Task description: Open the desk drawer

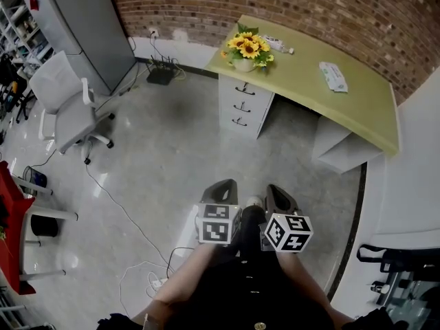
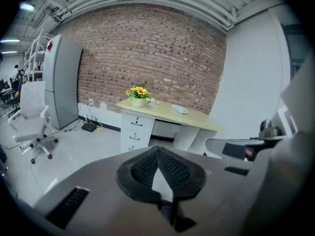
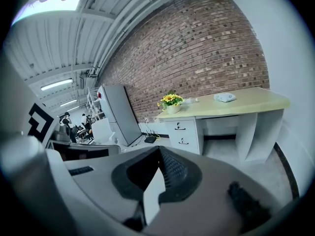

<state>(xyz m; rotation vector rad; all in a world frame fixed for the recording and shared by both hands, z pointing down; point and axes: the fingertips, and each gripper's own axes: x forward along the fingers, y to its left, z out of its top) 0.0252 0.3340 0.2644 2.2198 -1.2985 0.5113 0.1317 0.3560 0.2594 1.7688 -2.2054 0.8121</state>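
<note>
While the drawer unit point(image 1: 242, 107) stands well apart at 12 o'clock, under the desk point(image 1: 357, 105) with all fronts flush, you hold the left gripper point(image 1: 221, 188) and right gripper point(image 1: 280, 192) side by side; both jaw pairs are pressed together, empty, likely because no handle point(image 1: 240, 106) is within reach yet.

Bare floor point(image 1: 172, 150) to desk point(image 1: 309, 81) — chair point(image 1: 65, 102) aside.

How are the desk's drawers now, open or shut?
Shut. All three drawers sit flush under the desk, handles lined up; none sticks out.
</note>
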